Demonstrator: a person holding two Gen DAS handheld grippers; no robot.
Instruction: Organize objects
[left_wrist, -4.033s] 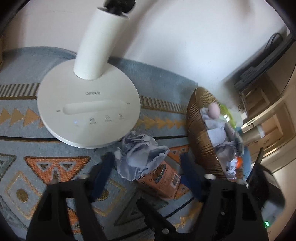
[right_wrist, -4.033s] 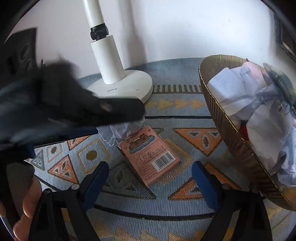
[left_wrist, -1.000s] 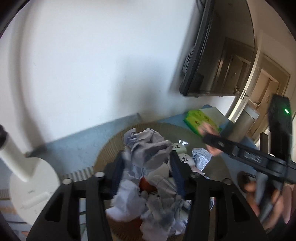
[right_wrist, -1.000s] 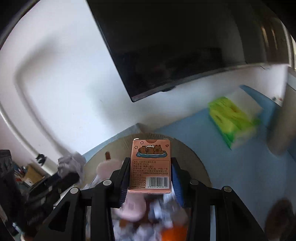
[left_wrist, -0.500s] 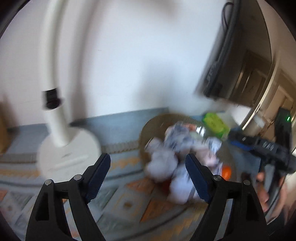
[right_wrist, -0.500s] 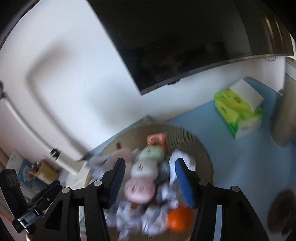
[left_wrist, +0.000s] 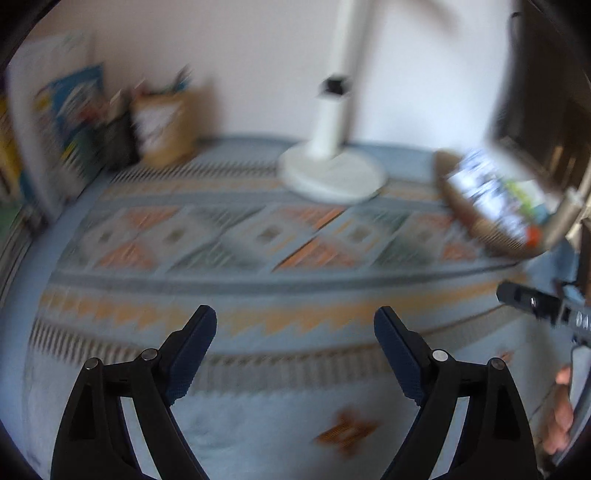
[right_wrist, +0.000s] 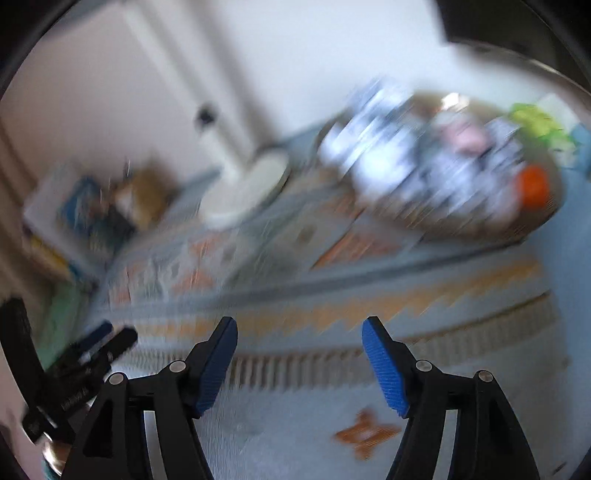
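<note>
Both my left tongs (left_wrist: 295, 347) and right tongs (right_wrist: 300, 358) are opening, nothing between them; the basket (right_wrist: 480, 229) at the desk's far right edge is blurred, its contents unclear.

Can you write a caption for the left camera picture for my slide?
Empty left tongs opening above the patterned rug, with the white lamp base and full basket behind.

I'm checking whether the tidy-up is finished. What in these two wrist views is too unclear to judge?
- Basket contents, right wrist view: motion blur smears them into patches.
- Basket, left wrist view: far side cut off behind a dark object at the right.
- Things by the wall, left wrist view: blurred, unidentifiable.
- Lamp top: cut off by the edge.
</note>
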